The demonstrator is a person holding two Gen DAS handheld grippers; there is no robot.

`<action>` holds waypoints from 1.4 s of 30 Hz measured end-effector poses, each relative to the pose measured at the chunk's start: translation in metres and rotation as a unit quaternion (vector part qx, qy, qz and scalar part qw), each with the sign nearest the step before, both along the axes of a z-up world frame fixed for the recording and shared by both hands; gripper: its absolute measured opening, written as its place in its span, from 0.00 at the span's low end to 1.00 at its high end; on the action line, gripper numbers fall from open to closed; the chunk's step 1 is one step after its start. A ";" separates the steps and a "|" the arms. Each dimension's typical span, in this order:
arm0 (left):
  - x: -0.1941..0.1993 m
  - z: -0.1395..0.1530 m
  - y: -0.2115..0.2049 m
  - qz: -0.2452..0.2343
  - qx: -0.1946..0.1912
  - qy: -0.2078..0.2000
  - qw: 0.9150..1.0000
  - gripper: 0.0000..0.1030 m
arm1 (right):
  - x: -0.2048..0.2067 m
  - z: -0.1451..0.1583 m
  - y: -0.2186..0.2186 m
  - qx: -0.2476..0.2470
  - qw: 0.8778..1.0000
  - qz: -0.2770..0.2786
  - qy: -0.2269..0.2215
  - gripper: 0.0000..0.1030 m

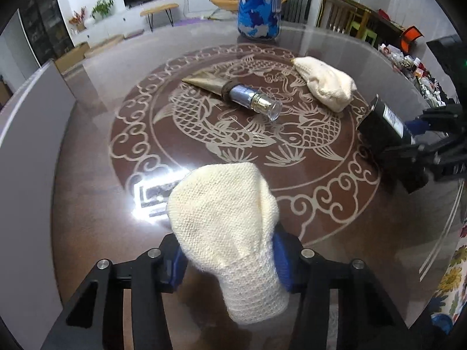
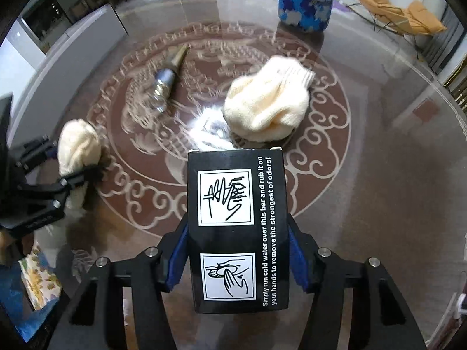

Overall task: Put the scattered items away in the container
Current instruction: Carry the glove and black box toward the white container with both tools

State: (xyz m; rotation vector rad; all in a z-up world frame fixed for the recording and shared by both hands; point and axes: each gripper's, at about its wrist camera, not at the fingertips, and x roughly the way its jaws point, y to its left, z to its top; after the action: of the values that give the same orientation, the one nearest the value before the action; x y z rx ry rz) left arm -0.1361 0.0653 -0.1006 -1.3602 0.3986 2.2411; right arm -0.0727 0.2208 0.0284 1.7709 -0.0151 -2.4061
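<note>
My left gripper (image 1: 230, 258) is shut on a cream knitted sock (image 1: 224, 218), held just above the table; in the right wrist view that gripper (image 2: 68, 180) and sock (image 2: 77, 145) are at the left. My right gripper (image 2: 238, 248) is shut on a black box (image 2: 236, 204) printed with white hand-washing drawings; the box (image 1: 382, 122) and gripper (image 1: 408, 145) show at the right of the left wrist view. A second cream sock (image 1: 324, 84) (image 2: 265, 108) and a gold-and-blue tube (image 1: 233, 93) (image 2: 166, 84) lie on the table. A blue-and-white patterned container (image 1: 259, 5) (image 2: 306, 3) stands at the far edge.
The round glass table (image 1: 102, 204) has a brown fish-and-cloud pattern with a bright lamp glare (image 1: 154, 195). A grey chair back (image 1: 29, 145) stands at its left edge. A floral cloth (image 1: 449, 277) hangs at the near right. Living-room furniture lies beyond.
</note>
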 end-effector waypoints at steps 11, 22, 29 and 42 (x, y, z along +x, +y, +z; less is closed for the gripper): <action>0.053 0.021 -0.026 0.003 0.045 0.026 0.999 0.48 | 0.047 0.012 -0.002 -0.025 0.999 -0.008 0.022 0.58; 0.080 0.025 -0.041 0.003 0.060 0.012 0.998 0.48 | 0.049 0.009 -0.042 -0.073 0.997 0.016 0.016 0.58; 0.084 0.033 -0.063 0.021 0.084 0.007 0.996 0.48 | 0.043 0.001 -0.075 -0.068 0.997 0.045 0.001 0.58; 0.062 0.113 -0.187 0.104 0.119 0.063 0.985 0.48 | 0.002 0.040 -0.178 -0.082 0.989 0.122 0.014 0.58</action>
State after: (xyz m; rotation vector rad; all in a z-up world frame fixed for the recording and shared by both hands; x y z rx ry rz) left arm -0.0739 -0.1214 0.0121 -1.1857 0.0278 2.4615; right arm -0.0705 0.0430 0.0680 1.5681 0.0067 -2.1883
